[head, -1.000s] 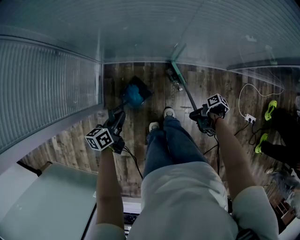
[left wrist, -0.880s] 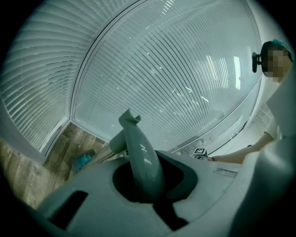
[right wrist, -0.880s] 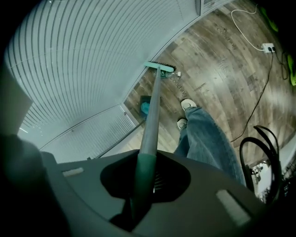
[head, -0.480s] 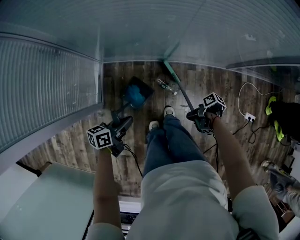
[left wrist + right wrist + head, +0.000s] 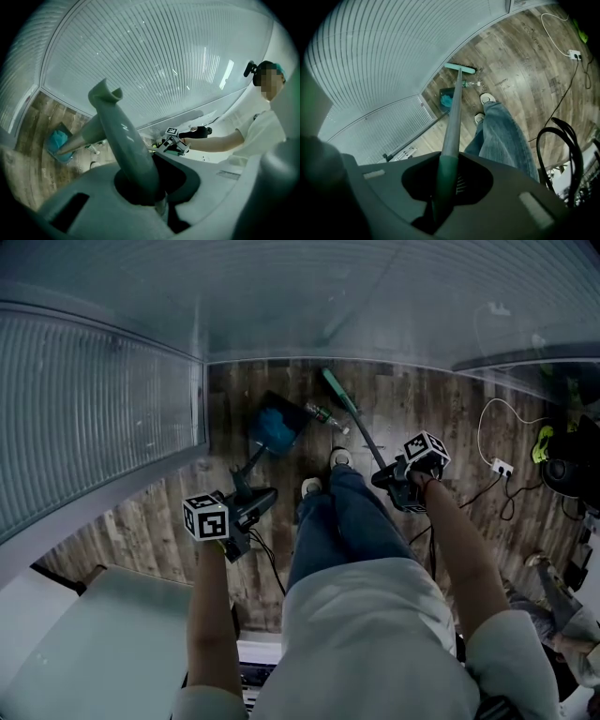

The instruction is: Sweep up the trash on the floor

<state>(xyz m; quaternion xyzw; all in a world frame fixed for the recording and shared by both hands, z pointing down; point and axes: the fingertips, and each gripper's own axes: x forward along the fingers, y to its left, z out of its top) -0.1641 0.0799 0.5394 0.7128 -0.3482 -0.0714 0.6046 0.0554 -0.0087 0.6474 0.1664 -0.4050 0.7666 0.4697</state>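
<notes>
Wood floor (image 5: 422,409), head view: bottle (image 5: 323,414) at three o'clock of the teal dustpan (image 5: 275,427). Left gripper view: your left tool (image 5: 145,192) clamps the dustpan handle (image 5: 126,140). Right gripper view: your right tool (image 5: 440,187) grips the broom handle (image 5: 451,131).

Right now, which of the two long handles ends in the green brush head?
The broom handle clamped in the right gripper; the handle in the left gripper ends at the dark dustpan instead.

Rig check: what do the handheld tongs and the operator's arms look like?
Left tongs and right tongs: dark grey, blocky bodies, each topped by a white cube with black square markers. A black cable trails from each. Worn: short white sleeves; arms otherwise bare.
</notes>
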